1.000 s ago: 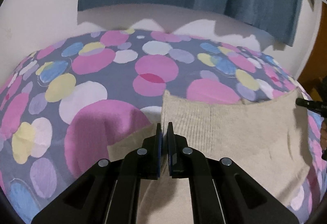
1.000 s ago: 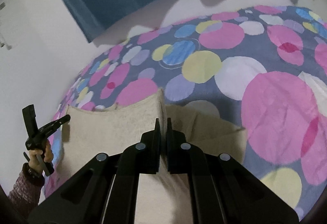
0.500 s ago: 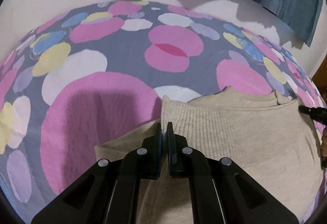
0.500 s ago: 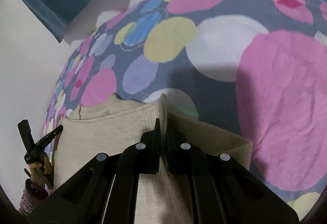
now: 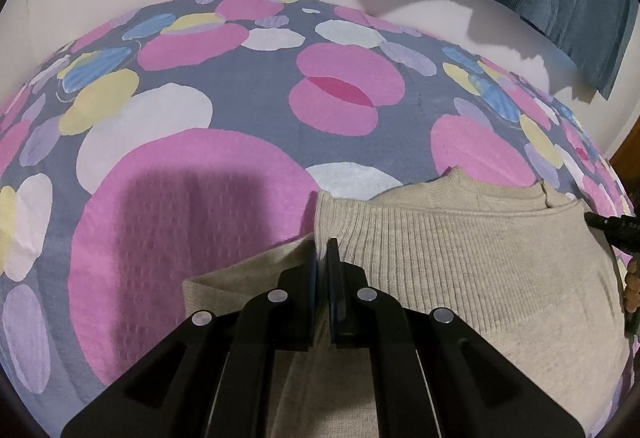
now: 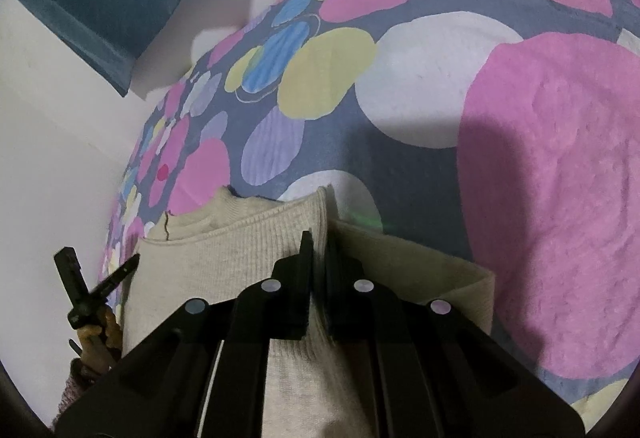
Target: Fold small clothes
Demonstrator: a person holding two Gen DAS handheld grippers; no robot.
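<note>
Both grippers lowered nearer bedspread (image 5: 248,110), left gripper (image 5: 321,262), right gripper (image 6: 318,254) clamped on beige sweater (image 5: 460,258), no writing legible

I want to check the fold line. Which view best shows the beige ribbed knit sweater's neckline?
The left wrist view: the beige ribbed knit sweater shows its neckline across the far edge. The right wrist view shows it narrower, at an angle.

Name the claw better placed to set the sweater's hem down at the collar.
Right, marginally. The right claw, shut on the ribbed hem, has its corner level with the collar; the left claw sits slightly short.
</note>
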